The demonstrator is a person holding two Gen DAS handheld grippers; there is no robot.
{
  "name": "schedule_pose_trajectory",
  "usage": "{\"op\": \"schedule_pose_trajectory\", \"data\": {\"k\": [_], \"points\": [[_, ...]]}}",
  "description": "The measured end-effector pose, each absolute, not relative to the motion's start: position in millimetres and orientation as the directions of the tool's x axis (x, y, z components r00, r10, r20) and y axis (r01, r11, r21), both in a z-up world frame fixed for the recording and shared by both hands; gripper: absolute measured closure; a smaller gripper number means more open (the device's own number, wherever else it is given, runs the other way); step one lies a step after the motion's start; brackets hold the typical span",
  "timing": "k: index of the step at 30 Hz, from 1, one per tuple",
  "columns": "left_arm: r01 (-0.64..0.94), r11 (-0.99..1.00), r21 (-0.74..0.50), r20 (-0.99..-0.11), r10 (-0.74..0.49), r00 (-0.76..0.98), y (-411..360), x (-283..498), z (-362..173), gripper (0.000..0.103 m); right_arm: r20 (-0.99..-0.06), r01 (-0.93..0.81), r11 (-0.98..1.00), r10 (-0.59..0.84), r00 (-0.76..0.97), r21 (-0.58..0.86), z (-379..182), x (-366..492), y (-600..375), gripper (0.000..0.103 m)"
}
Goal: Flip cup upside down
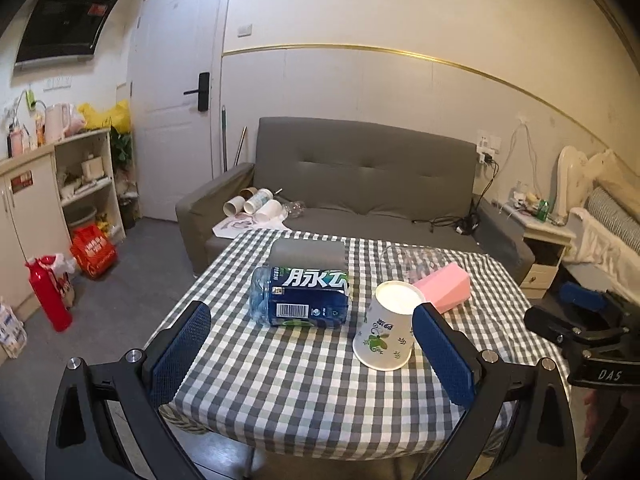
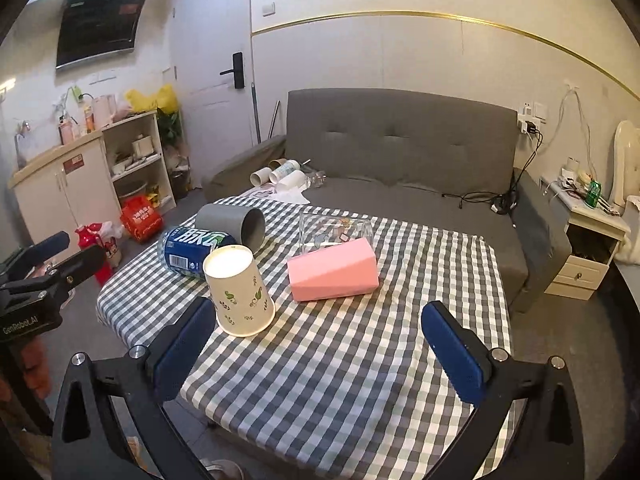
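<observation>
A white paper cup with green leaf print [image 1: 386,326] stands upside down on the checked tablecloth [image 1: 304,376], its flat bottom facing up. It also shows in the right wrist view [image 2: 240,294]. My left gripper [image 1: 312,356] is open and empty, the cup just inside its right finger [image 1: 442,356]. My right gripper [image 2: 320,352] is open and empty, the cup just beyond its left finger [image 2: 182,352].
A blue labelled bottle [image 1: 304,294] lies on its side beside a grey cup [image 1: 307,253], a pink cup [image 1: 444,286] and a clear glass [image 1: 412,258], all lying down. A grey sofa [image 1: 360,176] stands behind the table. The right gripper's body [image 1: 592,332] is at the table's right edge.
</observation>
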State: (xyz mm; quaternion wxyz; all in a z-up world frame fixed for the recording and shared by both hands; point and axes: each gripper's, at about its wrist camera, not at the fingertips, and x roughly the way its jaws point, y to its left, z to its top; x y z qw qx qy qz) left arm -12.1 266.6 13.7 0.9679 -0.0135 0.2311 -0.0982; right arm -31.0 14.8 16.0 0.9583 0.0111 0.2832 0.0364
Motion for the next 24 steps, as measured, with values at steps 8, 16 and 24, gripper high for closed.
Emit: {"op": "schedule_pose_trajectory", "data": {"k": [8,16,24], "points": [[0.198,0.979,-0.048,-0.454,-0.198,0.869,262.6,-13.2,11.9,0.000,-0.549,-0.052,0.997,0.073,0.833,0.054,17.6,-30.6,15.7,0.000],[0.191,0.979,-0.066,-0.459,-0.199,0.866,266.6,-10.5,11.2,0.000,-0.557,-0.049,0.997,0.070,0.828,0.053,14.8,-28.0,14.9,0.000],[0.200,0.978,-0.053,-0.464,-0.202,0.862,264.3,-11.1,10.8,0.000,-0.574,-0.039,0.998,0.065,0.816,0.058,9.6,-25.4,12.8,0.000]]}}
